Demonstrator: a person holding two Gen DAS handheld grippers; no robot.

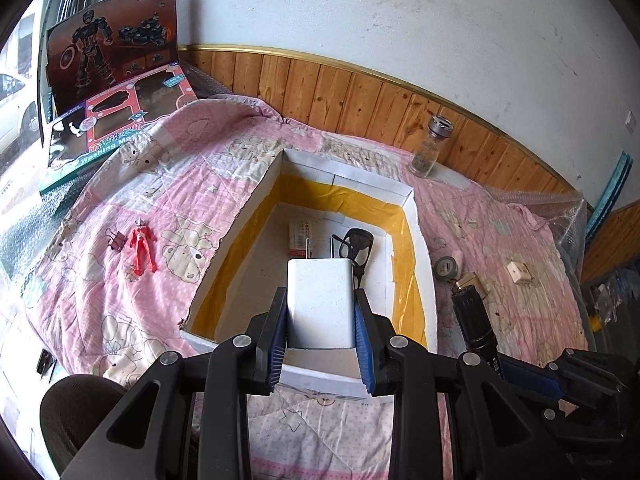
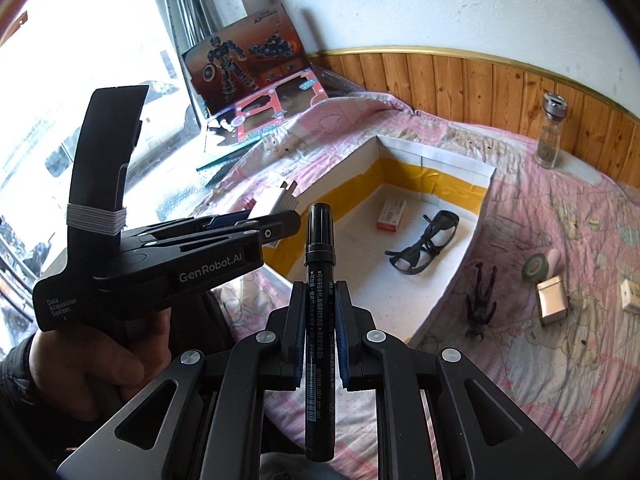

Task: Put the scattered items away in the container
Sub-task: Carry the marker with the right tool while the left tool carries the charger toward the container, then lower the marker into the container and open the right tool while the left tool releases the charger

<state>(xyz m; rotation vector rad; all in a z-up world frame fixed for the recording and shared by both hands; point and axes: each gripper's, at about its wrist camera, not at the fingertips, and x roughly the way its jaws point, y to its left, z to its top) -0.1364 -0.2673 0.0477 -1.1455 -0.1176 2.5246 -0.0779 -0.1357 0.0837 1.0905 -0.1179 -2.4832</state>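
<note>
Beside box [image 2: 472,240], black figure [image 2: 482,300], right view only

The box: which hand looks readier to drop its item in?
Left, probably. The left gripper holds the white charger over the box's near edge, above its floor. The right gripper holds the marker farther back, seemingly over the blanket short of the box.

White plaster wall [image 1: 400,20] above wood wainscot panelling [image 1: 340,96] at the far side; bright daylight through a window [image 2: 80,60] at left.
</note>
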